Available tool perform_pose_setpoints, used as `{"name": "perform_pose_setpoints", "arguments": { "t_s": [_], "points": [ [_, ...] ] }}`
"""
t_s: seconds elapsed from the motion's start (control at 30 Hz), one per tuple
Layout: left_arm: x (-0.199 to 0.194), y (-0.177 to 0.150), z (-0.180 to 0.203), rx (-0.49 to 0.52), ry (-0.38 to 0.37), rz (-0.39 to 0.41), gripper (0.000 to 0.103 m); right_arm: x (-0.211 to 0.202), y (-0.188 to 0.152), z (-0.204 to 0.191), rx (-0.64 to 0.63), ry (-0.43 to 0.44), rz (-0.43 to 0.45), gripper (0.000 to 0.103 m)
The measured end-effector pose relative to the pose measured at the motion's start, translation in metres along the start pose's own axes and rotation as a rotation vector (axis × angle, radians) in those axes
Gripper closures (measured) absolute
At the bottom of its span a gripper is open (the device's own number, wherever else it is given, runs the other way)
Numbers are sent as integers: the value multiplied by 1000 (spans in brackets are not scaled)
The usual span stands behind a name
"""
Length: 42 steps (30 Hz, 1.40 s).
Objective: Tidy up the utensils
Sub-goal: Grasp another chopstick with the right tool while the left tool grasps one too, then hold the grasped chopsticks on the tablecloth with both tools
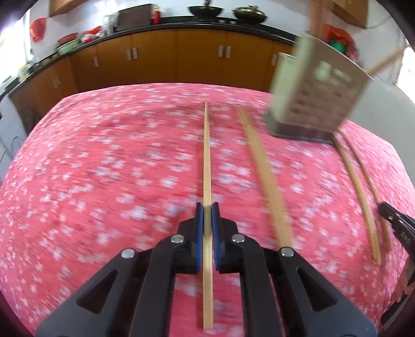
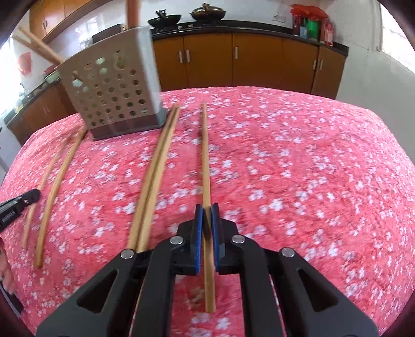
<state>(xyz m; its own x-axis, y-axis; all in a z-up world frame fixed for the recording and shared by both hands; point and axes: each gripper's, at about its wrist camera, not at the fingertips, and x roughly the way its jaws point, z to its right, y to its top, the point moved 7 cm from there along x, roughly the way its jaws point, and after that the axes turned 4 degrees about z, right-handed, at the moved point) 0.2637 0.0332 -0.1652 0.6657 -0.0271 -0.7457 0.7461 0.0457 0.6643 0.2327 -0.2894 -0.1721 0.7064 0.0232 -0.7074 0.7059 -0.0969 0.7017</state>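
A: Left gripper [image 1: 207, 207]: blue pads pressed against a single chopstick [image 1: 206, 145], which runs straight away from the jaws across the pink floral tablecloth [image 1: 103, 155]. The near end of that stick passes back between the black fingers.

B: Noted. Right gripper [image 2: 207, 207] the same: jaws pinched on its own chopstick [image 2: 205, 155], lying lengthwise along the cloth, the far tip pointing toward the cabinets [image 2: 254, 59].

A: Utensil holder [image 2: 114, 96]: a perforated beige box with a dark base, standing on the far part of the table. Wooden handles stick out of its top; I cannot tell what kind, they are blurred.

B: Loose sticks: from the right wrist view, a pair of chopsticks [image 2: 155, 171] lies side by side, touching, just left of the held one, its far end almost at the holder's base. Two more chopsticks [image 2: 55, 181] lie further left, slightly apart from each other.

A: The tip of the left gripper shows at that view's left edge, close beside those two.

B: Background: a dark counter with woks [image 2: 205, 11] on it, above orange cabinet doors. Both views are motion-blurred.
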Motion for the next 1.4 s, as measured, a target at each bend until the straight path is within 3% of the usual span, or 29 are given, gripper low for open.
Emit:
{"name": "perform_pose_setpoints", "arguments": {
  "t_s": [0.13, 0.4, 1.4],
  "points": [
    [3, 6, -23, -13, -9, 10, 92, 1, 3, 10, 32, -3, 2, 95],
    [3, 5, -29, -17, -19, 20, 92, 2, 3, 10, 28, -8, 1, 95],
    [-1, 2, -28, -32, -28, 20, 92, 2, 3, 10, 32, -3, 0, 95]
  ]
}}
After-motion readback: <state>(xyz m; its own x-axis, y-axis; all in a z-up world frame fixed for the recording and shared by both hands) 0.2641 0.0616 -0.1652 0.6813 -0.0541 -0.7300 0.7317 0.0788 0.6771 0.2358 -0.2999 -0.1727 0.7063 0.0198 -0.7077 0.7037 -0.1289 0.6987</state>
